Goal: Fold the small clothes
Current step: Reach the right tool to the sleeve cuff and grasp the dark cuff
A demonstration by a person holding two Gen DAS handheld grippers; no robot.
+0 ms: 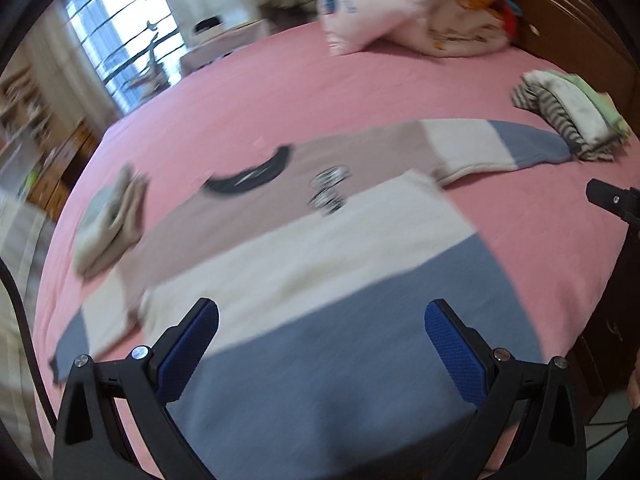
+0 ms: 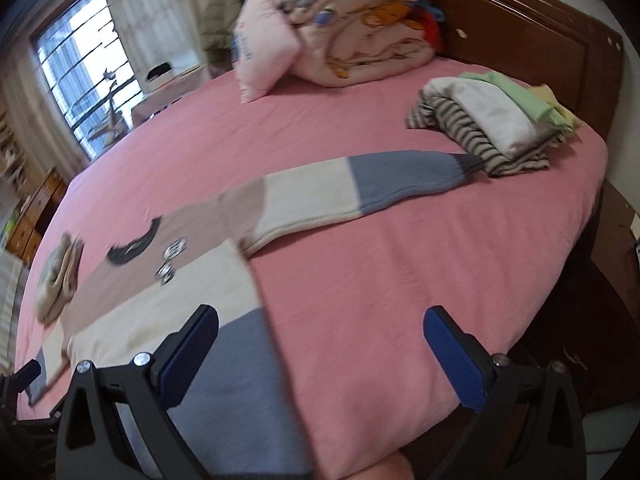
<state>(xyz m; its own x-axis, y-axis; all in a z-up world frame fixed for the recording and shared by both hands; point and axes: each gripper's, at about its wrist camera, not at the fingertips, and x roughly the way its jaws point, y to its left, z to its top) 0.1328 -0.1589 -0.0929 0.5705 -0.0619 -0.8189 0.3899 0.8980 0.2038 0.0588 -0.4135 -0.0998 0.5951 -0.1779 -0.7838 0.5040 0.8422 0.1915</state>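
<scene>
A small sweater [image 1: 320, 240] with tan, cream and blue bands lies flat on the pink bed [image 1: 280, 92], dark collar away from me, both sleeves spread out. My left gripper [image 1: 322, 344] is open above the blue hem. In the right wrist view the sweater [image 2: 180, 292] lies at the left, its right sleeve [image 2: 360, 188] reaching toward a folded stack. My right gripper [image 2: 322, 348] is open above the sweater's right hem edge and the bare sheet. Part of the right gripper [image 1: 612, 198] shows at the left view's right edge.
A stack of folded clothes [image 2: 492, 124] sits at the back right of the bed [image 2: 400, 260]. A small folded beige garment [image 2: 58, 280] lies left of the sweater. A pillow and rolled quilt [image 2: 340, 28] lie by the wooden headboard [image 2: 540, 40]. The bed edge falls off at the right.
</scene>
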